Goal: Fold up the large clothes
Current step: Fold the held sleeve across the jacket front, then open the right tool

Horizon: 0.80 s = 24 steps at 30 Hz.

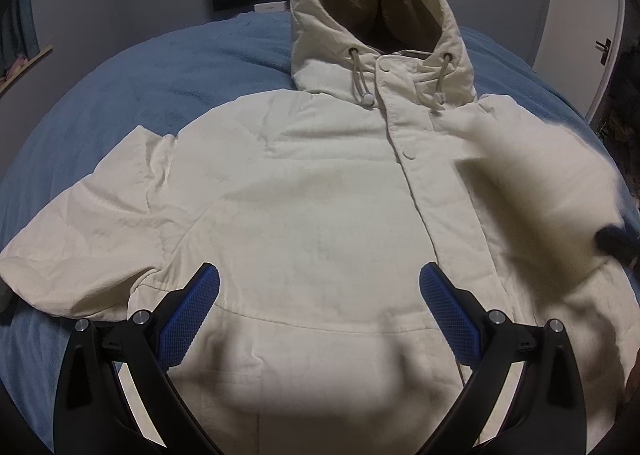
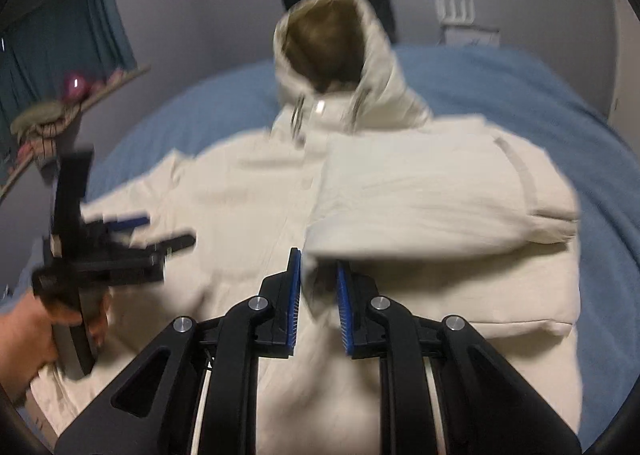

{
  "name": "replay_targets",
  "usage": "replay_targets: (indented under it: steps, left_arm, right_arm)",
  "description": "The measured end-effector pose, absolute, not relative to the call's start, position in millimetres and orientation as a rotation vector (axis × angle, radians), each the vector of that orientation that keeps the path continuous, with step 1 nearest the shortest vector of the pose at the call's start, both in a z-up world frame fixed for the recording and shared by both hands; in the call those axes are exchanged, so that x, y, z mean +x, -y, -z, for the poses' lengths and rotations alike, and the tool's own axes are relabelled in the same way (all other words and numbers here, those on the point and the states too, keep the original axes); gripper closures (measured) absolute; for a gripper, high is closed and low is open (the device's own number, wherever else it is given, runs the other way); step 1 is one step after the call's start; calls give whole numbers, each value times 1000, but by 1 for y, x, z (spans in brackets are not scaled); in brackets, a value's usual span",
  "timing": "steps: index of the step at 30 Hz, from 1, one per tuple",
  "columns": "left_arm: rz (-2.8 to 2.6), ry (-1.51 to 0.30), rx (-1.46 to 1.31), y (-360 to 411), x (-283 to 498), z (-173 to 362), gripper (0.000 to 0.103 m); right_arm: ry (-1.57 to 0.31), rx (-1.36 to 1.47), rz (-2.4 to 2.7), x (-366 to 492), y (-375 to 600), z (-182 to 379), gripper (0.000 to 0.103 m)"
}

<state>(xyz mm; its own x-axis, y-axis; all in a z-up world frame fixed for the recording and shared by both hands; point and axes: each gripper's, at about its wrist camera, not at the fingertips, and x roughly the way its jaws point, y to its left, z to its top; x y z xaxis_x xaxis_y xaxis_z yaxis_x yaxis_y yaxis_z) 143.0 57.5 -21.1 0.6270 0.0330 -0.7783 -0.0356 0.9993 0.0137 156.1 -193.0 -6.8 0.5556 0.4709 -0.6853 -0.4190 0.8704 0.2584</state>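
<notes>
Jacket (image 1: pixel 304 191) flat, front up, on blue bed (image 1: pixel 160 67), hood (image 1: pixel 380 15) at far end. Right sleeve (image 2: pixel 420 195) lies folded across chest; its cuff sits between right gripper (image 2: pixel 318 287) pads, jaws narrowly parted, whether still pinching cannot tell. Left gripper (image 1: pixel 318 295) jaws spread wide, holding nothing, above hem. Left sleeve (image 1: pixel 80 227) spread outward. Advice: drop cuff near placket, smooth flat, then take left sleeve at cuff, mirror fold.

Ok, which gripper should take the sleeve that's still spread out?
Left. The left gripper is open and empty, and the flat sleeve lies on its side. The right gripper is shut on the folded sleeve.
</notes>
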Motion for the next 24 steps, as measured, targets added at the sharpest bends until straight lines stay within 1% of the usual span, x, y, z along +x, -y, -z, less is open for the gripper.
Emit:
replay_targets:
  steps: [1, 2, 3, 4, 7, 10, 11, 12, 14, 17, 20, 21, 22, 24]
  left_arm:
    - [-34, -890, -1, -56, 143, 21, 6]
    - [-29, -886, 2, -55, 143, 20, 6]
    - [-23, -881, 8, -53, 142, 19, 6]
    - [-15, -876, 14, -51, 141, 18, 6]
    - [30, -852, 34, -42, 137, 14, 6]
    - [107, -847, 52, -24, 133, 11, 6]
    - [131, -849, 57, -18, 133, 10, 6]
    - [144, -850, 79, -6, 132, 8, 6]
    - [158, -838, 125, 12, 130, 3, 6]
    - [231, -817, 144, 43, 130, -5, 6]
    - [316, -810, 120, 76, 135, -9, 7]
    - [347, -805, 133, 92, 138, -8, 8]
    - [362, -801, 156, 104, 140, -7, 15]
    - [393, -803, 215, 131, 145, -1, 22]
  right_arm:
    - [-836, 66, -525, 154, 186, 8, 79]
    - [-840, 64, -521, 152, 185, 5, 60]
    - [-844, 58, -514, 151, 185, 1, 45]
    - [-849, 48, -510, 151, 185, -5, 41]
    - [-874, 20, -443, 140, 202, -22, 41]
    - [-869, 70, -354, 122, 234, -32, 41]
    - [-859, 83, -325, 120, 244, -35, 38]
    - [-838, 97, -278, 117, 256, -37, 32]
    - [-801, 134, -186, 118, 279, -36, 27]
    - [-798, 225, -94, 129, 310, -26, 27]
    - [-776, 245, -37, 134, 330, -19, 27]
    - [-774, 253, -24, 135, 335, -17, 27]
    - [-776, 265, -13, 136, 341, -15, 27]
    - [-789, 281, -3, 138, 350, -10, 27]
